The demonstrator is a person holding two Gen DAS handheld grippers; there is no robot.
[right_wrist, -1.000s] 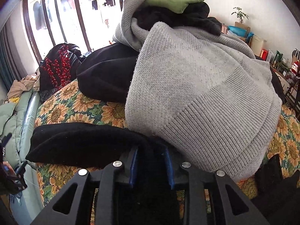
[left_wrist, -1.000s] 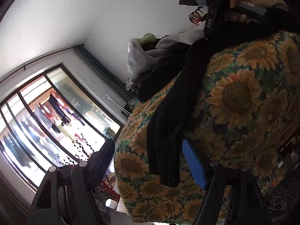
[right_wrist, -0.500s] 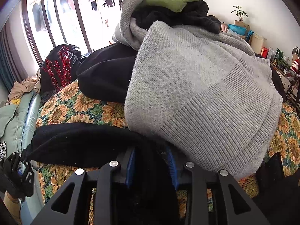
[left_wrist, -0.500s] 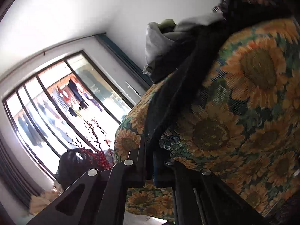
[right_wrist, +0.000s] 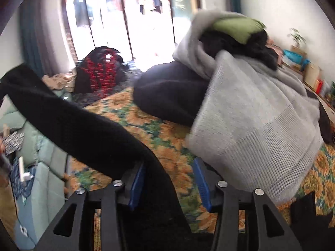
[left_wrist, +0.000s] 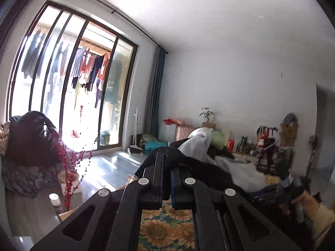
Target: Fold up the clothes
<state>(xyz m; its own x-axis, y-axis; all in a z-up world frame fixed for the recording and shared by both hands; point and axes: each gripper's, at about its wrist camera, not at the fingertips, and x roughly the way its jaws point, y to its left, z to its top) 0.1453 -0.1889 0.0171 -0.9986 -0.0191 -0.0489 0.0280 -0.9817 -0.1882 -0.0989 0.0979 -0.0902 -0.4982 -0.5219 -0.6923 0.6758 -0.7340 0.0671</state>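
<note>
A long black garment (right_wrist: pixel 83 125) hangs stretched from the upper left down between the fingers of my right gripper (right_wrist: pixel 169 179), whose blue pads stand wide apart. My left gripper (left_wrist: pixel 166 179) is shut on one end of the black garment (left_wrist: pixel 188 163) and holds it up in the air. In the left wrist view the right gripper (left_wrist: pixel 293 188) shows blurred at the lower right in a hand. A pile of clothes with a grey knit sweater (right_wrist: pixel 261 121), a black piece (right_wrist: pixel 171 96) and a green piece (right_wrist: pixel 236 27) lies on the sunflower cloth (right_wrist: pixel 167 142).
A sliding glass door (left_wrist: pixel 69 87) with hanging laundry is at the left. A dark heap with red berry stems (left_wrist: pixel 31 142) stands near it. A pale green sofa (right_wrist: pixel 37 167) lies at the left of the cloth. Shelves with clutter (left_wrist: pixel 268 144) line the far wall.
My left gripper closed on the black garment's end and lifted it up, swinging level. My right gripper opened from its grip, and the garment now runs loosely through it.
</note>
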